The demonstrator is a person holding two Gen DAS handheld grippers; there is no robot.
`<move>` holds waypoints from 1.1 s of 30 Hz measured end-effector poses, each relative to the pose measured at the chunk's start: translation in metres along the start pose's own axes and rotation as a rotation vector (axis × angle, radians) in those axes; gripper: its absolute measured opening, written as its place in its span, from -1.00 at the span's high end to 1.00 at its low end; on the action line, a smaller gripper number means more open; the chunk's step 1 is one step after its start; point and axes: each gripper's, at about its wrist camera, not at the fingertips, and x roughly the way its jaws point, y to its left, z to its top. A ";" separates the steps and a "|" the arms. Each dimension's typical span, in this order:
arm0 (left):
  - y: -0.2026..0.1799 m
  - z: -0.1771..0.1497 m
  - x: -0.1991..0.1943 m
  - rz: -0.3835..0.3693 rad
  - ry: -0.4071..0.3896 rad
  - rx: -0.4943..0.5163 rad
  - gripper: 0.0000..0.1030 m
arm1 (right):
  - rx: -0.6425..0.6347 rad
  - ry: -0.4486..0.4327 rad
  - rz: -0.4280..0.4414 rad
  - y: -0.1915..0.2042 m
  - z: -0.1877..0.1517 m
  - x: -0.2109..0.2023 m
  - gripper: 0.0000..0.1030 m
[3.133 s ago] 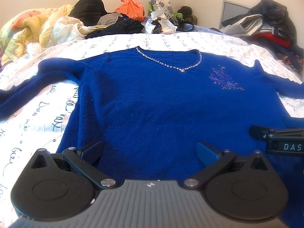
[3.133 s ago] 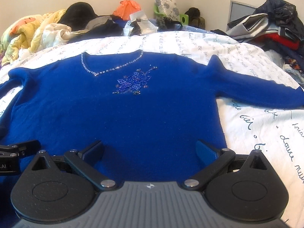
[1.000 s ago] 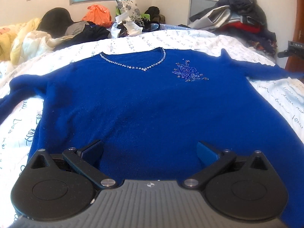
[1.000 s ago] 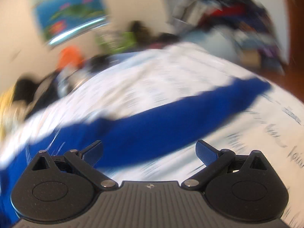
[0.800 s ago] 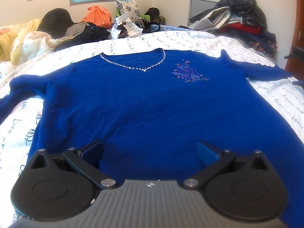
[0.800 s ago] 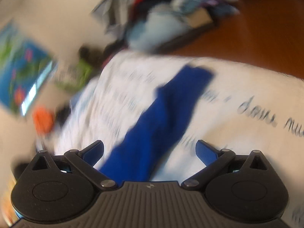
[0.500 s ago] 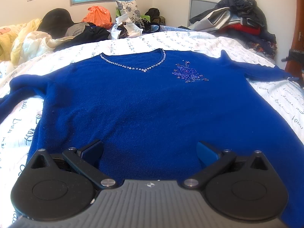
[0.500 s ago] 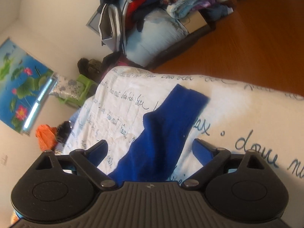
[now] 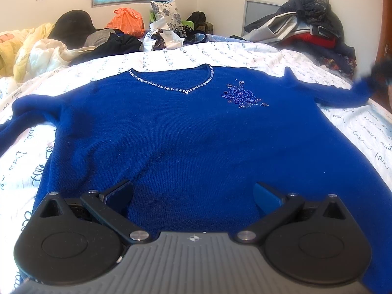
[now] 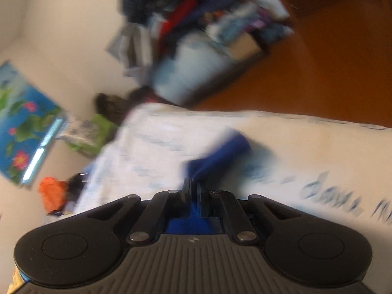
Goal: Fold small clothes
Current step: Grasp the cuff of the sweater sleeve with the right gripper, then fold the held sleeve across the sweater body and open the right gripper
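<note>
A blue sweater with a beaded neckline and a beaded flower lies flat, front up, on the bed. My left gripper is open and empty, low over the sweater's hem. My right gripper is shut on the blue sleeve's cuff and lifts it off the sheet; that view is blurred. In the left wrist view the right gripper is a dark blur at the far right, at the end of the right sleeve. The left sleeve lies spread out to the left.
The bed has a white sheet with script print. Piles of clothes and bedding lie along the head of the bed. A heap of clothes stands at the right. Wooden floor lies beyond the bed's right edge.
My right gripper has closed on the end of the right sleeve and begun to lift it. My left gripper has stayed still and open.
</note>
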 end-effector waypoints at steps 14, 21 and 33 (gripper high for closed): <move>0.008 -0.002 -0.008 -0.047 -0.018 -0.037 -1.00 | -0.540 0.471 0.498 0.228 -0.270 -0.061 0.31; 0.062 0.061 0.005 -0.206 -0.082 -0.316 -1.00 | -0.504 0.426 0.357 0.141 -0.268 -0.079 0.28; 0.065 0.126 0.106 0.018 0.054 -0.249 0.62 | -0.600 0.402 0.393 0.153 -0.285 -0.082 -0.42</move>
